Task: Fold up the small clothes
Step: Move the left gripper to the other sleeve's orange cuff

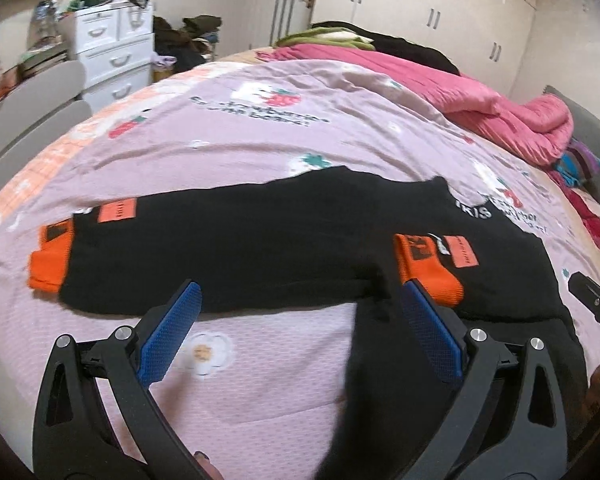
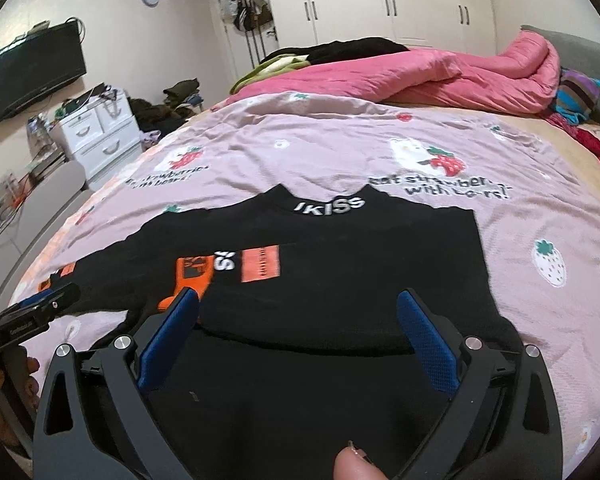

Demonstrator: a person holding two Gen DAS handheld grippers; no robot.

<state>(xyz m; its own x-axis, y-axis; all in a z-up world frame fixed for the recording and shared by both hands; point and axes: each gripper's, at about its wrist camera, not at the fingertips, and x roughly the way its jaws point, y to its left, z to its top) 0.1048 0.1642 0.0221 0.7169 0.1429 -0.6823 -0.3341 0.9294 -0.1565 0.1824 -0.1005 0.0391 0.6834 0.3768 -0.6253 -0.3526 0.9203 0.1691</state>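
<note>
The black sweater lies near the bed's front edge, one sleeve folded across. Both tongs, left and right, gape empty; next, probably fold the other sleeve.

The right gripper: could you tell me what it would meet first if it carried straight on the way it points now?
Most likely the black sweater lying on the bed. The right gripper is open and empty, angled down at the folded body just below the collar, though depth is hard to judge.

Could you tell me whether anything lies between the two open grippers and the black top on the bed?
Nothing visible does. The left gripper and the right gripper both hang open just above the black top, with only the pink bedspread around it.
</note>
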